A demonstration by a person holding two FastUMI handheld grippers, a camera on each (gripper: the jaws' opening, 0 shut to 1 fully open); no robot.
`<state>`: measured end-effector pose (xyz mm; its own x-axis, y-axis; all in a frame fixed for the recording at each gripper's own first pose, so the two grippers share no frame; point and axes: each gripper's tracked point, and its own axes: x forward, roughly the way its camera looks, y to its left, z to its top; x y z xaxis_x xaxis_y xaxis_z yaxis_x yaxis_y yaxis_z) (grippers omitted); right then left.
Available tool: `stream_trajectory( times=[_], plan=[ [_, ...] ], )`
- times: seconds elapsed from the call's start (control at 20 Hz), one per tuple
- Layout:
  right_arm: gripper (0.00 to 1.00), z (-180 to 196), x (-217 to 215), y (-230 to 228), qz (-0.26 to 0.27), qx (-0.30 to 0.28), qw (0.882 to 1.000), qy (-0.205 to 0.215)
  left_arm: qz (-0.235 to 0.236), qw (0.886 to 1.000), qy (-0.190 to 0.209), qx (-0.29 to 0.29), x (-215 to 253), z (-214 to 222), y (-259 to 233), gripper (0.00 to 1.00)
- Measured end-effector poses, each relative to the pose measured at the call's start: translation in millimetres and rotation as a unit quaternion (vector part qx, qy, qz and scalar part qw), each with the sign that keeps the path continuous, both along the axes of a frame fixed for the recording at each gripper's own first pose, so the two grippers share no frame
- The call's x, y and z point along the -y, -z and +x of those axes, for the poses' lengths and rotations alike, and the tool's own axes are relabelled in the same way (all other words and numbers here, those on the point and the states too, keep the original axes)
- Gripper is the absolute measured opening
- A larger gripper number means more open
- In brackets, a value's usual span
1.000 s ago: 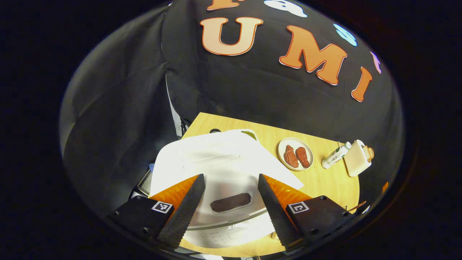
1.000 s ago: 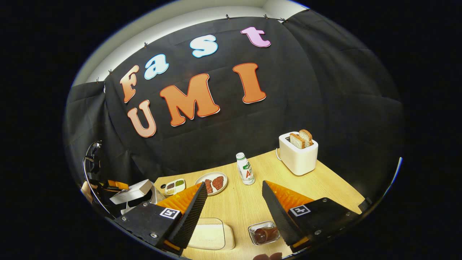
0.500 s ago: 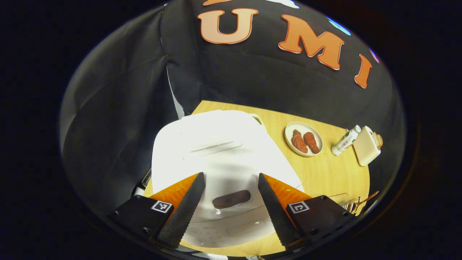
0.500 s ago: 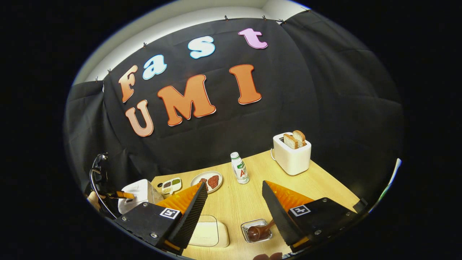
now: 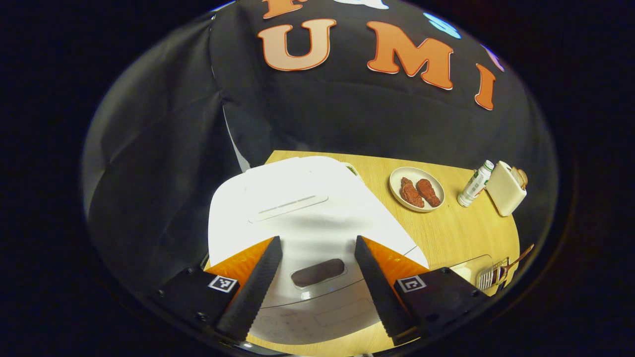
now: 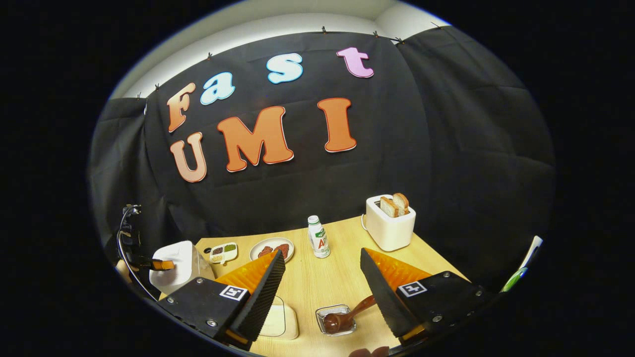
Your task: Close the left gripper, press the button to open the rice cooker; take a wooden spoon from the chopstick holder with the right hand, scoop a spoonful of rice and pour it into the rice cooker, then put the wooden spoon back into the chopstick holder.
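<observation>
In the left gripper view, the left claw [image 5: 317, 277] is seen wide open above the white rice cooker [image 5: 297, 208], its two black ribbed fingers [image 5: 253, 292] spread to either side of the dark oval button [image 5: 318, 272] at the front of the closed lid. The button lies between the fingertips, and whether it is touched cannot be told. The cooker stands at the left end of the wooden surface [image 5: 446, 233]. Farther along that surface a plate with two pieces of meat [image 5: 416, 189], a small bottle [image 5: 475, 176] and a cream toaster [image 5: 506, 187] are seen in a row. At the right edge of this view a wire chopstick holder [image 5: 491, 276] is seen with a wooden handle slanting out of it.

In the right gripper view, the right claw [image 6: 322, 292] is also open and nothing is held between its fingers. Just ahead of its right finger, the wooden spoon [image 6: 347, 315] lies with its dark bowl inside a small clear holder [image 6: 336, 320], the handle slanting up towards that finger; contact with the finger cannot be told. A pale flat container [image 6: 280, 322] sits on the surface beside the left finger. Farther off, the bottle [image 6: 317, 237], the toaster with two slices of bread [image 6: 390, 220], the plate of meat [image 6: 272, 248] and a small divided dish [image 6: 223, 252] are seen, and at the far left the rice cooker [image 6: 173, 263] with the other claw held over it.
</observation>
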<state>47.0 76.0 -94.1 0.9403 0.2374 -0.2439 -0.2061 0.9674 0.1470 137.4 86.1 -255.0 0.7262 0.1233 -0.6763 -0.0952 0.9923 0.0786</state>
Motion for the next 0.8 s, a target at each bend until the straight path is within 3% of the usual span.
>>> stream_trajectory(
  times=[0.15, 0.4, 0.8],
  plan=[
    [0.95, -3.9, 9.5, -18.9, -0.019, 0.023, 0.999, 0.011, 0.029, 0.999, 0.019, 0.019, 7.7, -10.4, -18.6, 1.00],
    [0.95, -10.9, 26.6, -42.8, -0.051, 0.052, 0.997, 0.034, 0.023, 0.989, 0.047, 0.140, 27.7, -35.0, -129.6, 1.00],
    [0.95, -23.8, 38.3, -70.1, -0.065, 0.082, 0.993, 0.055, 0.002, 0.946, 0.039, 0.323, 20.7, -94.7, -277.1, 1.00]
  ],
)
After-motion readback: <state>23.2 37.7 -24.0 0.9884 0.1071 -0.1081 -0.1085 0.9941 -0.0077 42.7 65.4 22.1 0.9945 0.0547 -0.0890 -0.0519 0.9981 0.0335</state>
